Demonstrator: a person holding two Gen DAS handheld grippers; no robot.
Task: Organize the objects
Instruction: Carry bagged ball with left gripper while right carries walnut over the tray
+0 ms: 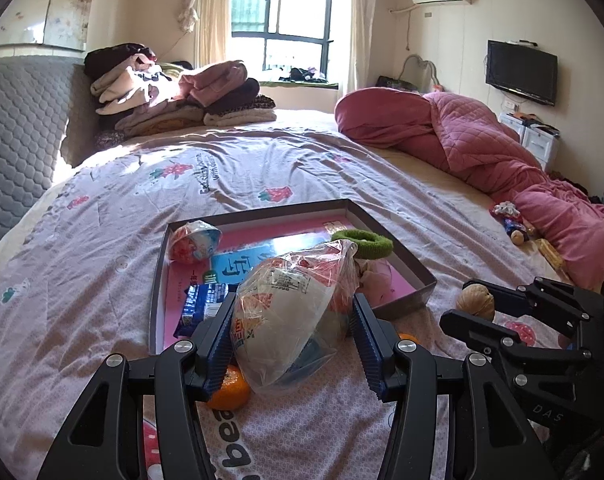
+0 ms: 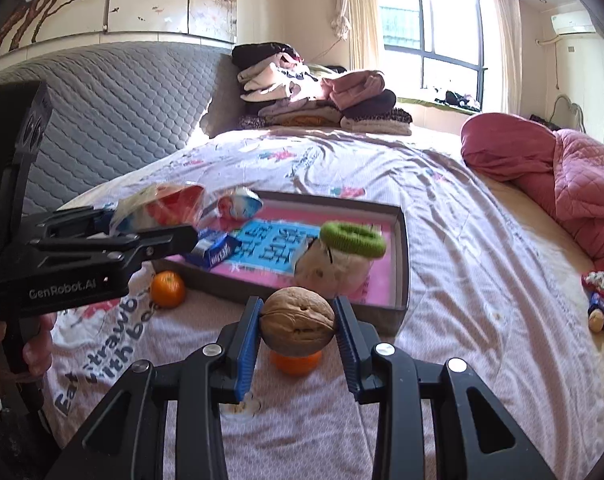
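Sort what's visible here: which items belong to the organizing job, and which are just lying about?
Job: wrapped snack bag in the left tool; walnut in the right tool; shallow box; oranges beside it.

Lying about: folded clothes, pink quilt, TV.

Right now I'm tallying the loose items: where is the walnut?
The walnut is clamped in the right gripper, held above an orange just before the tray's near edge.
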